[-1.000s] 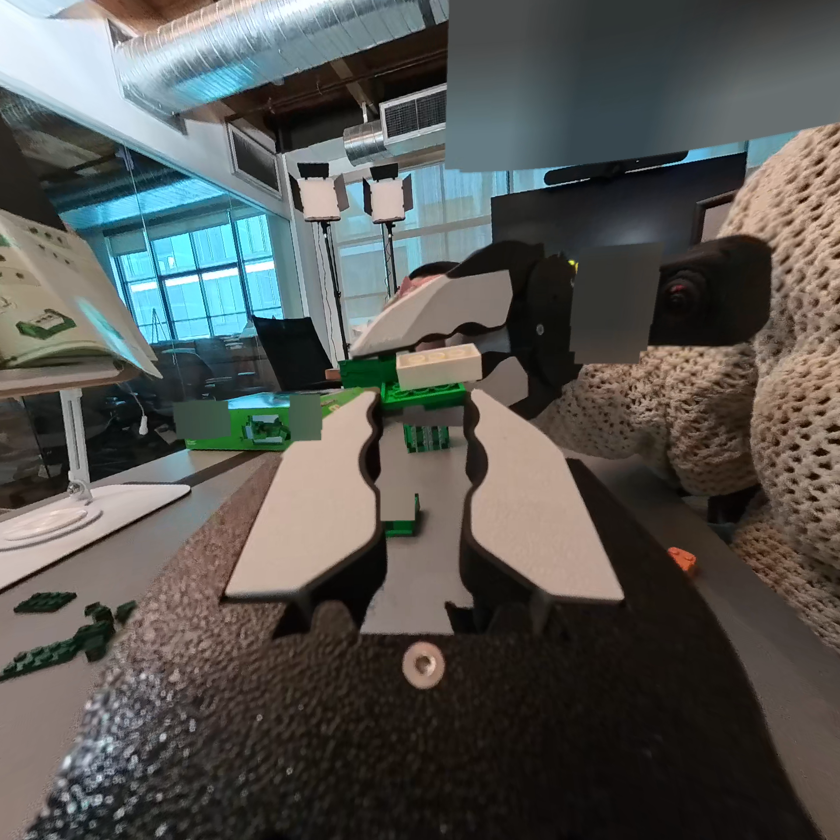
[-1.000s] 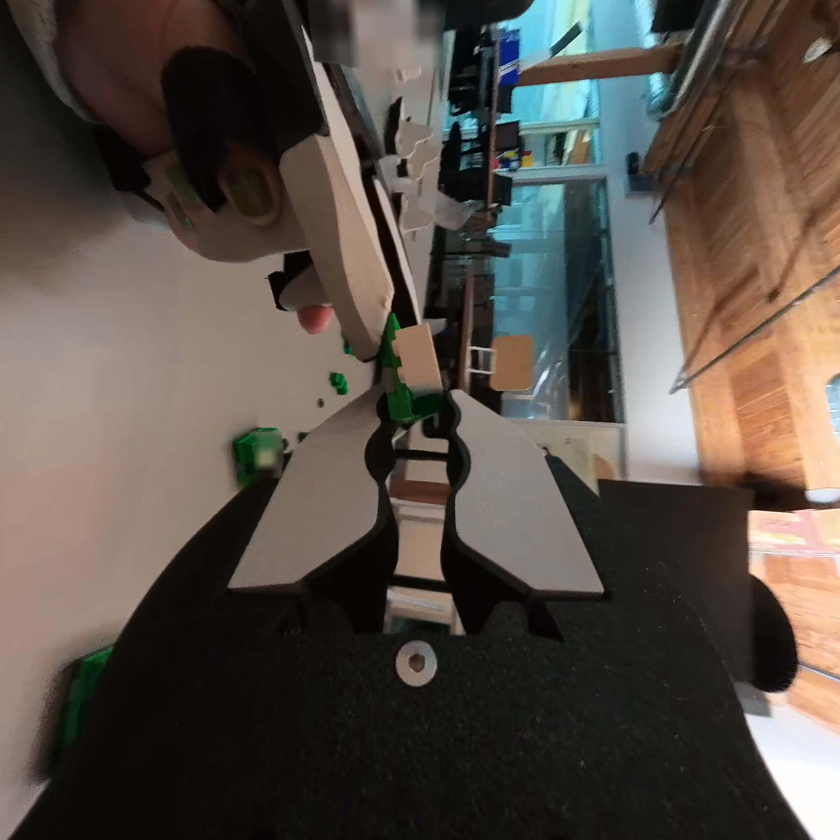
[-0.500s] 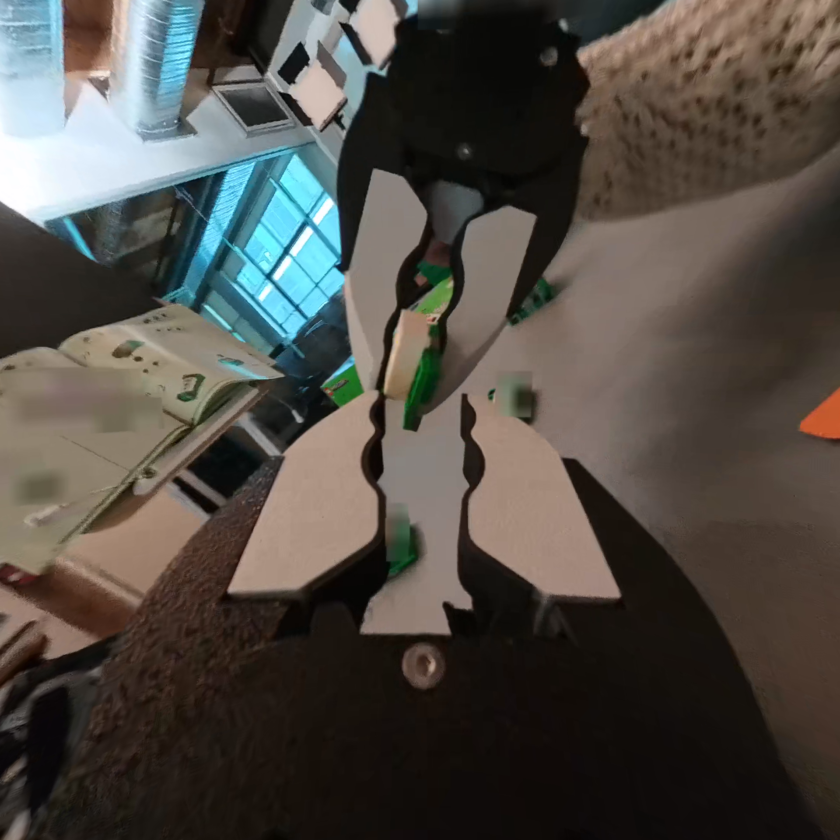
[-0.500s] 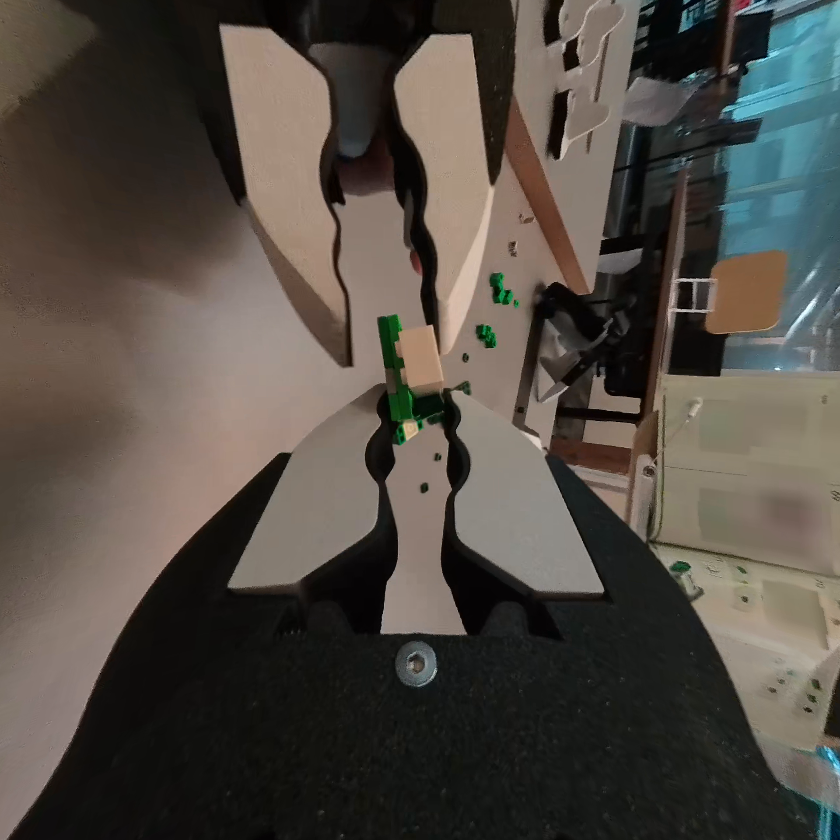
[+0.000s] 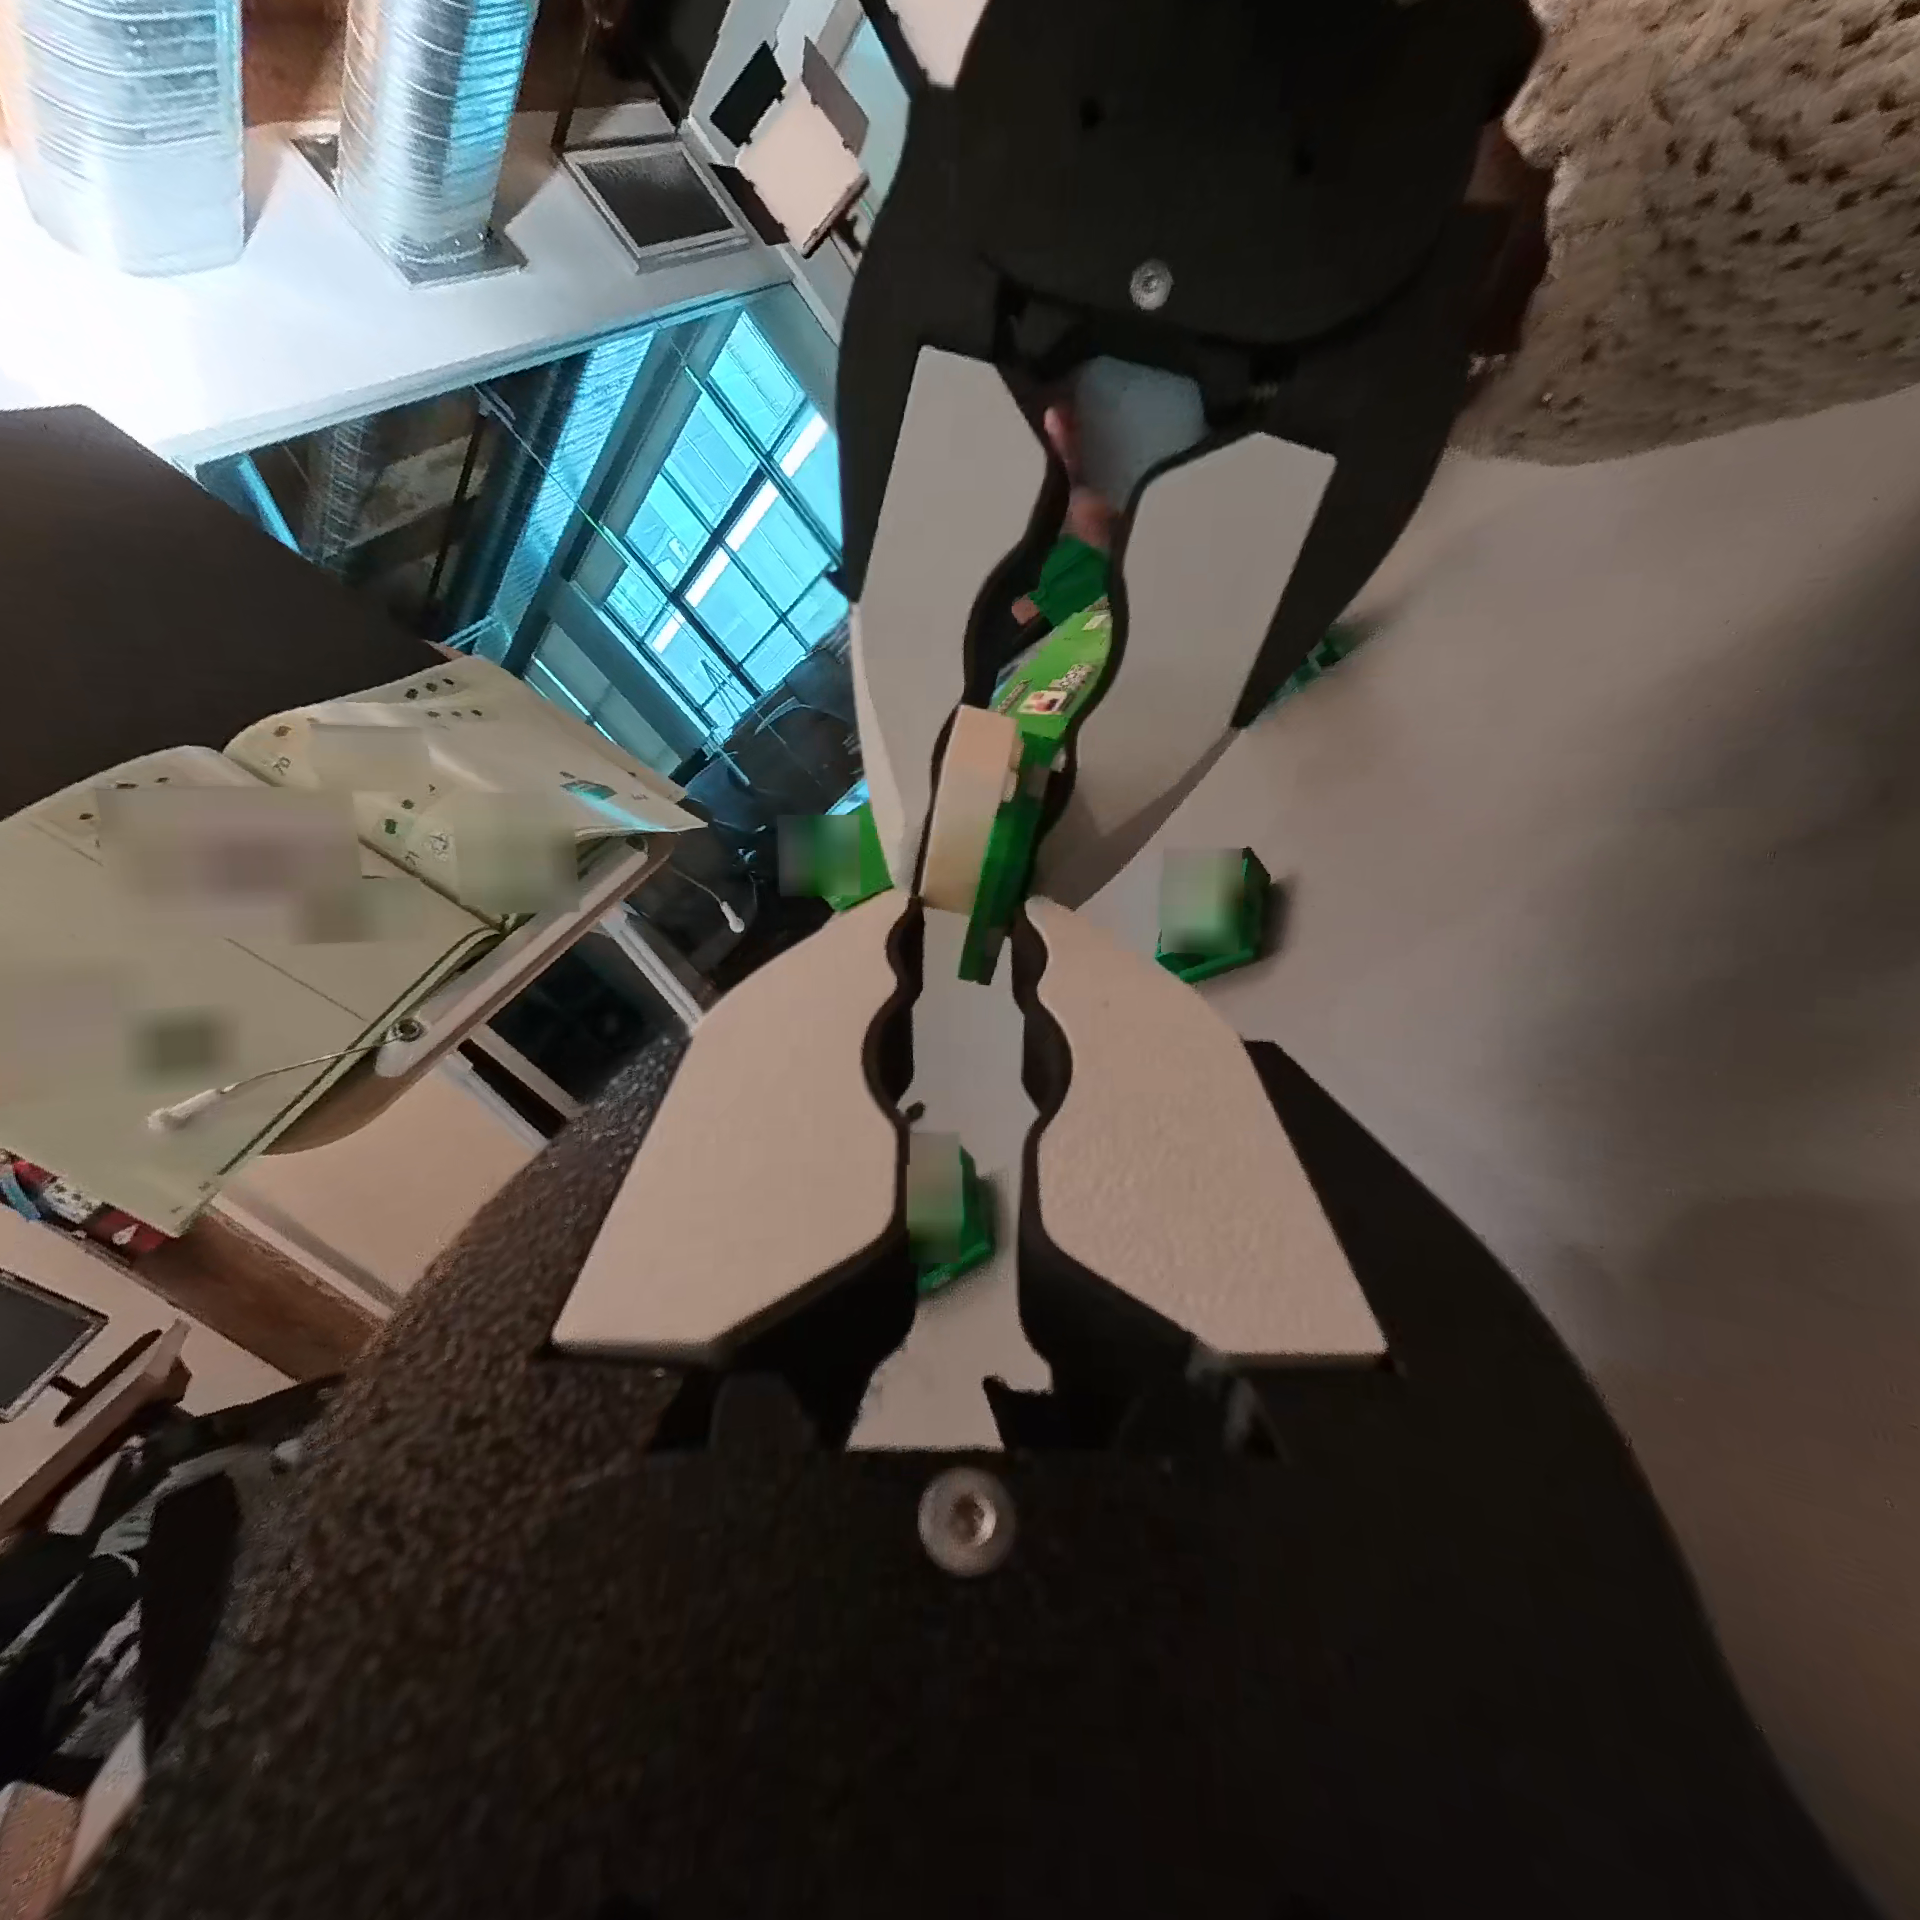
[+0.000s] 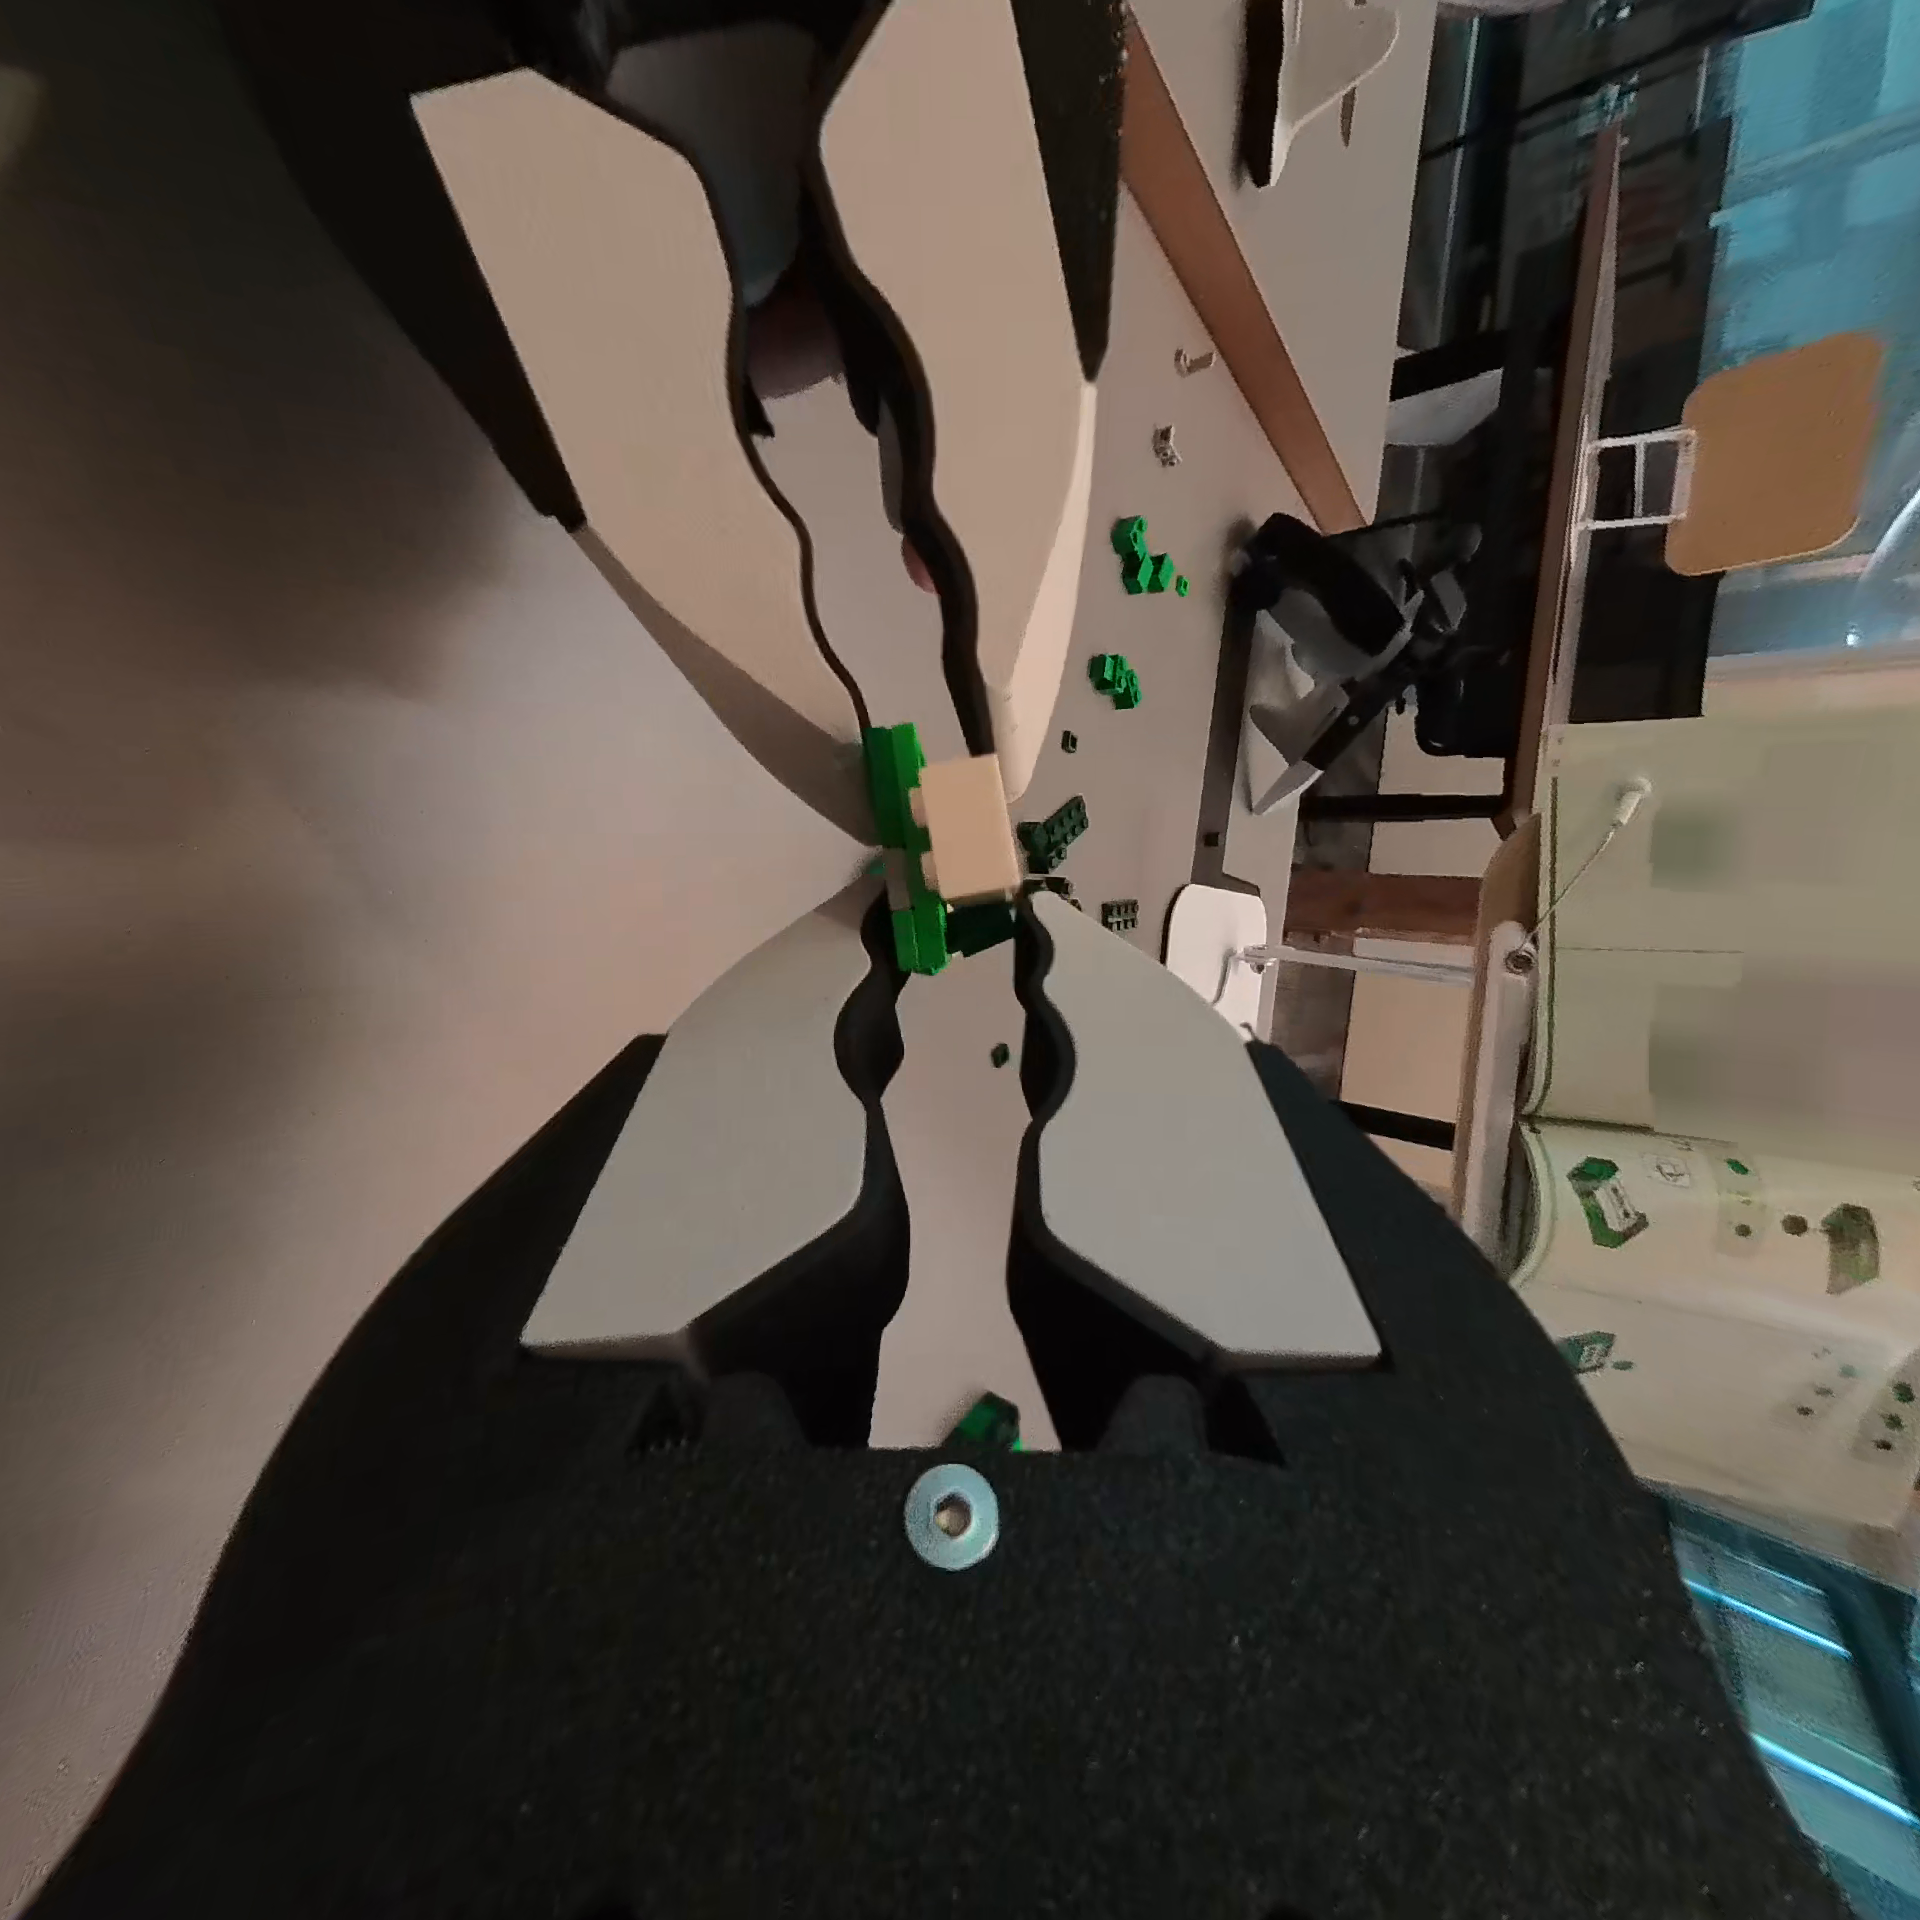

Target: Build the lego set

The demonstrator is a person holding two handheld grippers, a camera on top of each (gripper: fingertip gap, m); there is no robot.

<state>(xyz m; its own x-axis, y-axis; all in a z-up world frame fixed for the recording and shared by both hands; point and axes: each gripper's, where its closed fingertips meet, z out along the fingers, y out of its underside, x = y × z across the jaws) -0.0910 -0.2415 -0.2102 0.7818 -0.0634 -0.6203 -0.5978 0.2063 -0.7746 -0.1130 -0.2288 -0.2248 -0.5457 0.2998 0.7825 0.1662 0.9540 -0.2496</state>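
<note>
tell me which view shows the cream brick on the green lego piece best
The right wrist view: the cream brick faces the camera in sharp focus, seated on the green lego piece. The left wrist view shows the brick edge-on and softer, partly masked by gripper fingers.

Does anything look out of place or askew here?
Nothing damaged. The lego piece hangs on edge between both grippers, and loose green bricks lie scattered on the table.
</note>
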